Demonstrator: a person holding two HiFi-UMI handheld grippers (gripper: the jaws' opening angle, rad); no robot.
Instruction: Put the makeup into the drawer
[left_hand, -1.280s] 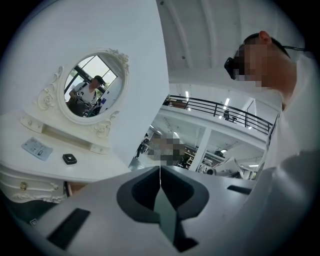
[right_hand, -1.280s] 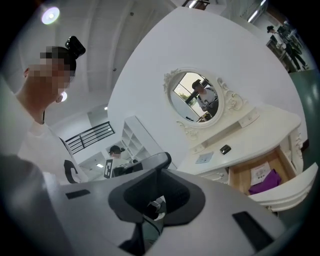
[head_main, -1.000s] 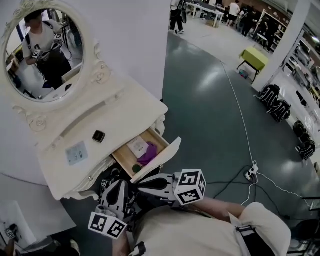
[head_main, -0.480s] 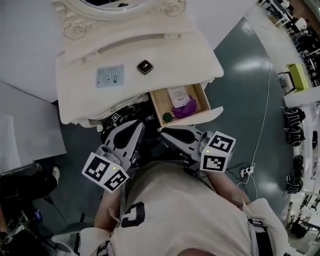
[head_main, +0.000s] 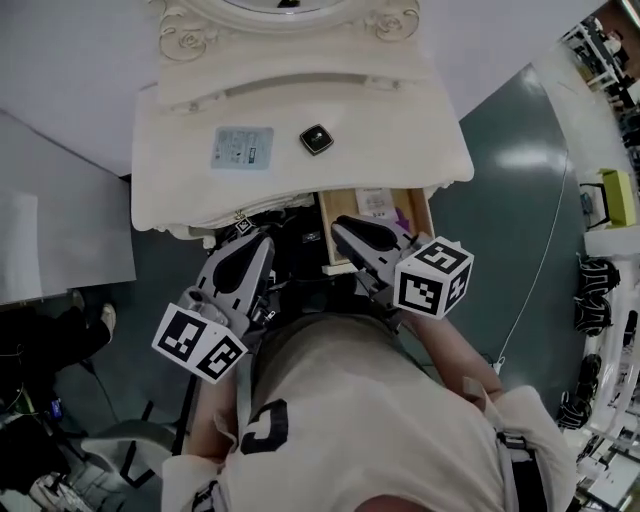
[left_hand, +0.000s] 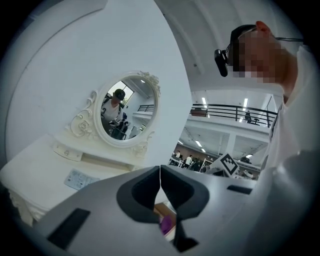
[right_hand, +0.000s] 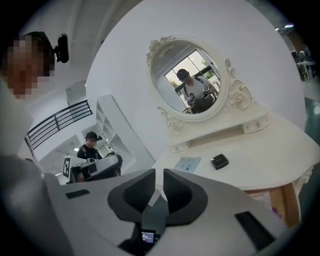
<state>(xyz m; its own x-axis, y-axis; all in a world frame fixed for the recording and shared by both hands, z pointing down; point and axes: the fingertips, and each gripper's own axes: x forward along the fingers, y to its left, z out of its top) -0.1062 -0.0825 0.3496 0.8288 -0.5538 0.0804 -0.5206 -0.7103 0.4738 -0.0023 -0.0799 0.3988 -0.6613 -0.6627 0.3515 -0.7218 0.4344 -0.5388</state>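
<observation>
Looking steeply down from the head: cream desk under an oval mirror, with a drawer pulled open at its front right. Shows a small black compact lying on the desk top beside a pale leaflet, outside the drawer. Shows a purple item and a white card inside the drawer. Puts the left claw just left of the drawer and the right claw over the drawer's left edge.

From the left claw's view: takes in the mirror, the leaflet and a glimpse of the purple item below the tips. Shows that claw clenched, tips touching, nothing between.

From the right claw's view: catches the compact on the desk top, well apart from the claw, with the leaflet just beside it. Shows that claw clenched to a thin slit, empty.

Found only in the head view and the right claw's view: the compact.
</observation>
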